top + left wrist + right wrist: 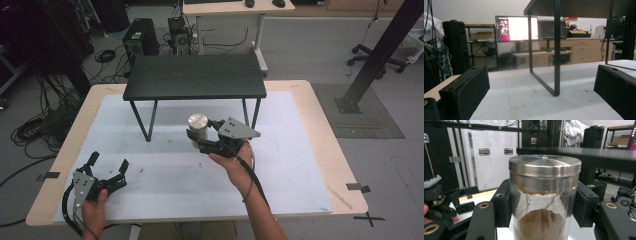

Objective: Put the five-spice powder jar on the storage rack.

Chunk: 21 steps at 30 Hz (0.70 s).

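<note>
A glass jar (198,129) with a shiny metal lid and brown powder inside is held upright above the white mat, in front of the small black table (195,76). My right gripper (200,137) is shut on the jar (544,202), its black pads (503,202) pressing both sides of the glass below the lid. My left gripper (107,164) rests at the near left of the mat with its jaws spread open and nothing between them. In the left gripper view the pads (465,91) frame the black table's leg (557,50).
The black table stands on thin metal legs at the back middle of the white mat (165,185), which covers a light wooden tabletop (320,115). Cables and computer towers (140,37) lie on the floor beyond. A black post (380,50) rises at the right.
</note>
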Each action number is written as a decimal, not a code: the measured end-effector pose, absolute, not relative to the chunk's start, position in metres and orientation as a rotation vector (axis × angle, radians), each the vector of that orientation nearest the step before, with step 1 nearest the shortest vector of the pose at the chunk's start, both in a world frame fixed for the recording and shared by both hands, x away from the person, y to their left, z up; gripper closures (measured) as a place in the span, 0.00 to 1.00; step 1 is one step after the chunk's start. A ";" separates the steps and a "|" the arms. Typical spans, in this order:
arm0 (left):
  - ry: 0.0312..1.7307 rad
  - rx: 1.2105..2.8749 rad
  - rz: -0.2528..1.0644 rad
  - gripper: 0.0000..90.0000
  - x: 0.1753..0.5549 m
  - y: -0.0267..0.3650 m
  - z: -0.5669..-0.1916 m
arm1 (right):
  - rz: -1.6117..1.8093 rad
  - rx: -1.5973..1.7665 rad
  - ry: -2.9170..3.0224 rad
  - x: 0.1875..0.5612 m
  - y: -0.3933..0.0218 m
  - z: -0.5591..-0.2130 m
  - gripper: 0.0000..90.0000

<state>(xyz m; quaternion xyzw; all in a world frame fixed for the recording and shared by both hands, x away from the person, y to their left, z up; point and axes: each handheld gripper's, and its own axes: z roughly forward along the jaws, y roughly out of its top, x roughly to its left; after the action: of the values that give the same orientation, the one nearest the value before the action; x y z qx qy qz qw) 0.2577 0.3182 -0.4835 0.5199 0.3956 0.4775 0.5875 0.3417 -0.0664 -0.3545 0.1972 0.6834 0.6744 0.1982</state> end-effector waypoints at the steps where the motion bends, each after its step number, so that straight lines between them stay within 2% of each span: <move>1: 0.922 1.212 1.112 0.00 0.258 0.318 -0.484 | 1.886 0.545 1.914 0.342 -0.066 -0.352 0.48; 21: 0.926 1.212 1.107 0.00 0.258 0.318 -0.483 | 1.914 0.447 1.923 0.363 -0.055 -0.276 0.48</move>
<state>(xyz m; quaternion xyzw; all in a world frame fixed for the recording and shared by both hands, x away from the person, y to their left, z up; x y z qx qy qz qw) 0.2582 0.3183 -0.4834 0.5203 0.3974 0.4750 0.5880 0.3632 -0.0554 -0.2760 0.1594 0.6859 0.6828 0.1948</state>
